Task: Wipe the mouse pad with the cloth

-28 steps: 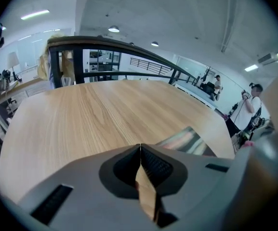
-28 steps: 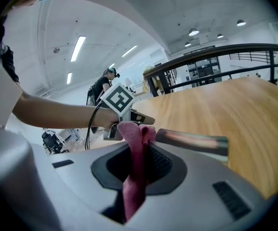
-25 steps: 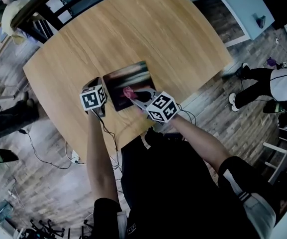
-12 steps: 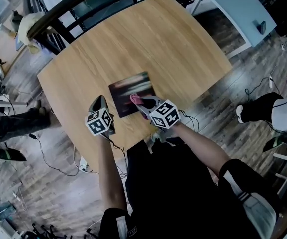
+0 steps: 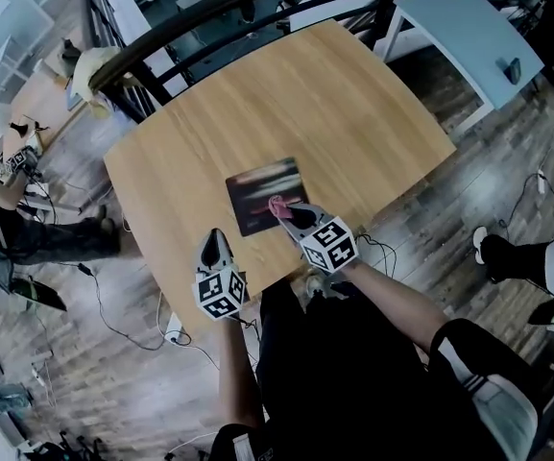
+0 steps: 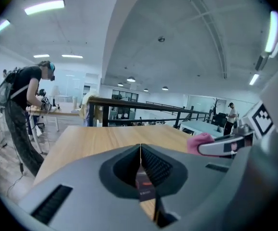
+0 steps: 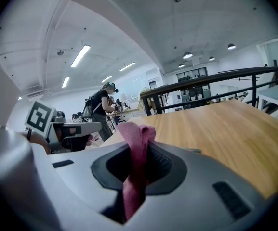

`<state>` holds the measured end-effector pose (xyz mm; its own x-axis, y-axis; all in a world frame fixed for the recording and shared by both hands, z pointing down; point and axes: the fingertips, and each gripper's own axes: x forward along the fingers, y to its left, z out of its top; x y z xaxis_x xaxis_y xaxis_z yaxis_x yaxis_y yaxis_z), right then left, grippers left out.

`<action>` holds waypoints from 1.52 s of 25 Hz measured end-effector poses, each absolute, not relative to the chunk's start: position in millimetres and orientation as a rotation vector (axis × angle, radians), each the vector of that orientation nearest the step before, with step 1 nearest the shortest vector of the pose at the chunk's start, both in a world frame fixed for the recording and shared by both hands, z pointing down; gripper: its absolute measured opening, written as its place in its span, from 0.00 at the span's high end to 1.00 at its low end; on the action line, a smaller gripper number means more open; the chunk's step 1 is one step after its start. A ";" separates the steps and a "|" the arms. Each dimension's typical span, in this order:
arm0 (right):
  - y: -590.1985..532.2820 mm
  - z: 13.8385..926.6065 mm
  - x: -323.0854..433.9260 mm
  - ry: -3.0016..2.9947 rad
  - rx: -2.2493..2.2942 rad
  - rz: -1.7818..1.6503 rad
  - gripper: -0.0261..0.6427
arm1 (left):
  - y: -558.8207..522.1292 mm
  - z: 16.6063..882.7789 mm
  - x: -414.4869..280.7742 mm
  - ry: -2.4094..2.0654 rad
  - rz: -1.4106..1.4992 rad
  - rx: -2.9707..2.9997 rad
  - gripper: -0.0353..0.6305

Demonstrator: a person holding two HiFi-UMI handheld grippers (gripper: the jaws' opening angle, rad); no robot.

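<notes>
The dark mouse pad [image 5: 262, 188] with a printed picture lies flat on the round wooden table [image 5: 353, 104]. My right gripper [image 5: 285, 210] is shut on the pink cloth [image 5: 277, 202] at the pad's near right corner. In the right gripper view the cloth [image 7: 135, 150] stands pinched between the jaws. My left gripper [image 5: 216, 242] is shut and holds nothing; it hovers by the table's near edge, left of the pad and off it. In the left gripper view its jaws [image 6: 140, 154] meet in a thin line, and the cloth [image 6: 199, 142] shows at the right.
A black railing [image 5: 161, 51] runs behind the table. A pale side table [image 5: 459, 17] stands at the back right. Cables [image 5: 113, 305] lie on the wooden floor at the left, where a person [image 5: 8, 161] stands. Another person's shoe [image 5: 493, 253] is at the right.
My left gripper has drawn back from the pad's left edge toward the table's near edge. The right gripper keeps the cloth at the pad's near side.
</notes>
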<state>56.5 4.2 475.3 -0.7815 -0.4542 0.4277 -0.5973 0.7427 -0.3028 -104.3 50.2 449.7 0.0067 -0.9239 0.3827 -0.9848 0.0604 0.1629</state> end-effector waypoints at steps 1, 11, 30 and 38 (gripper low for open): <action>6.5 468.9 58.9 -2.625 0.830 0.616 0.87 | 59.1 440.1 -99.9 -1.988 0.222 1.919 0.91; 29.7 414.9 61.8 -2.715 0.842 0.605 0.87 | 124.9 369.7 -69.3 -2.096 0.155 1.998 0.91; 73.1 351.2 45.4 -2.769 1.030 0.506 0.87 | 165.0 318.6 -79.5 -2.094 0.023 2.081 0.91; 87.9 353.3 41.8 -2.756 1.060 0.517 0.87 | 166.8 321.2 -84.4 -2.080 0.042 2.100 0.91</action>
